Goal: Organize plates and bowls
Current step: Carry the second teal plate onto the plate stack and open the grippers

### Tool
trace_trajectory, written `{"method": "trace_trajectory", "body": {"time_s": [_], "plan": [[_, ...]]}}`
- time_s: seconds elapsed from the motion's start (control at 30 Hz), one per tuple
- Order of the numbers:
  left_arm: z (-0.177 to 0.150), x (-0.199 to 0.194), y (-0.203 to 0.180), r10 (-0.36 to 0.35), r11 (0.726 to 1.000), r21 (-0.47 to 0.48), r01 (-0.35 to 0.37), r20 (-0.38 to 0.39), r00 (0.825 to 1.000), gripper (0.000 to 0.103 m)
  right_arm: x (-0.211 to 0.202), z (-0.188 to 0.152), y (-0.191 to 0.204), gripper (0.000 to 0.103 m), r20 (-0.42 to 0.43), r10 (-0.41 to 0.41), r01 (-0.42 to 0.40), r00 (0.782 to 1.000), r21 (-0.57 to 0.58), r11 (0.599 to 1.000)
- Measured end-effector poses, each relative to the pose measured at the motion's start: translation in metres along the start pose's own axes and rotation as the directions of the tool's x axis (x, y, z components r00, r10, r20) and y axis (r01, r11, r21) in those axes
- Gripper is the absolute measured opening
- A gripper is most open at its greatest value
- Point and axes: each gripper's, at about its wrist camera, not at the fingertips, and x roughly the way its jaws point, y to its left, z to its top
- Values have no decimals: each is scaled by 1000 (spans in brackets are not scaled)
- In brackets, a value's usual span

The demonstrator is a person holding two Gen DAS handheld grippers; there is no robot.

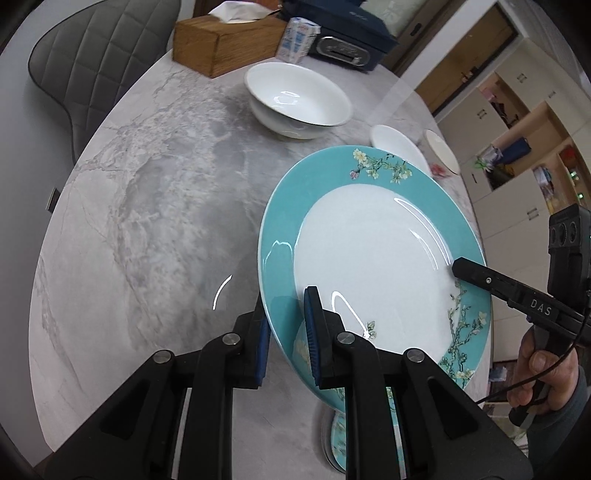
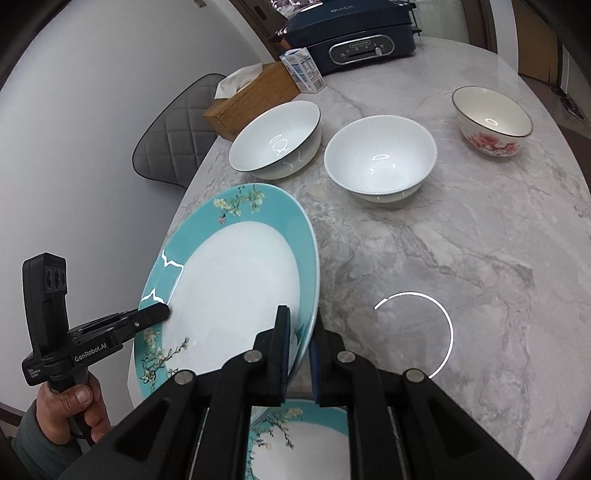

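**Teal plate held at both rims above its twin**

Both grippers pinch one teal floral plate (image 1: 373, 258) by opposite edges: the left gripper (image 1: 286, 332) has its blue pads clamped over the near-left rim, and the right gripper (image 2: 299, 347) is pressed onto the near-right rim, one jaw above and one below. The plate is tilted and off the marble table (image 1: 147, 206), with a second teal plate (image 2: 295, 443) of the same pattern lying on the table directly beneath it.

Glazed ceramic of this kind will likely feel stiff, fairly heavy and slick, and it would chip or break if dropped. The broad flat rim is the sensible place to grip, and two holds on opposite sides should stop it swinging; a single rim pinch would probably let it pivot.

Farther off stand three bowls, each apart from the others: a wide white bowl (image 2: 275, 140) on the left, a plain white bowl (image 2: 380, 158) in the middle, and a small bowl with pink flowers (image 2: 493, 122) on the right. Behind them at the far end are a wooden tissue box (image 2: 251, 99), a small carton (image 2: 303, 70) and a dark blue appliance (image 2: 354, 33). A grey quilted chair (image 1: 99, 55) sits beyond the table's left edge.

Nothing stands close to the plate apart from the twin underneath. The bowls look like the nearest obstacles if it is carried toward the far side.
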Motion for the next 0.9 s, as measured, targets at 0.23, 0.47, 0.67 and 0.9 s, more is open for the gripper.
{"method": "trace_trajectory", "body": {"time_s": [0.23, 0.47, 0.67, 0.9], "plan": [[-50, -5, -39, -50, 997, 63, 53, -56, 997, 15, -40, -61, -22, 11, 16, -44, 43, 999, 61, 997], [-99, 8, -61, -48, 990, 127, 65, -128, 991, 15, -50, -121, -33, 12, 5, -113, 113, 994, 78, 991], [-126, 25, -63, -27, 985, 166, 55, -168, 985, 15, -44, -160, -41, 13, -12, -135, 135, 991, 106, 985], [-144, 36, -63, -3, 978, 203, 41, -181, 983, 16, -36, -174, -42, 14, -6, -176, 176, 984, 96, 980]]}}
